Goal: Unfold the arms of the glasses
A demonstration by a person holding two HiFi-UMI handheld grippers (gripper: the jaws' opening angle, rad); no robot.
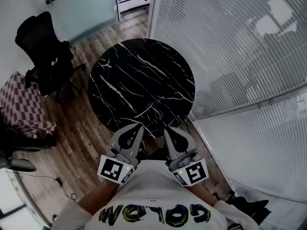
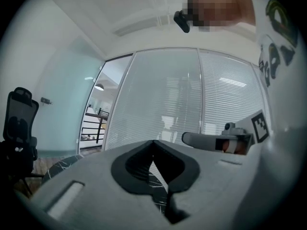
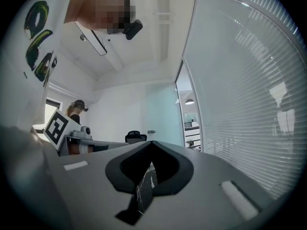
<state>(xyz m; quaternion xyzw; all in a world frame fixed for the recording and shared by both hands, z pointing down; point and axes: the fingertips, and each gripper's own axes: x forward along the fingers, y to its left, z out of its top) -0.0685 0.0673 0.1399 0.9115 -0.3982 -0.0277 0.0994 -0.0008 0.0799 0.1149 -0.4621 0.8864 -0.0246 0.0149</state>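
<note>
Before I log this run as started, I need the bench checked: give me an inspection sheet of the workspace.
Surface: round black marble table, top bare.
Job's things: nothing seen.
Clutter: nothing seen.
Grippers: left gripper and right gripper both shut, empty, at the table's near edge.
Cables: thin cable on the wooden floor.
Surroundings: black office chair, checkered fabric, glass walls with blinds.

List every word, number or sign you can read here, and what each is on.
"GOLO", roughly: big letters on the white shirt, head view; the half to their left looks flipped, unreadable.
Square markers on the left tool and right tool: black-and-white patterns, no letters.
Nothing else is legible.
</note>
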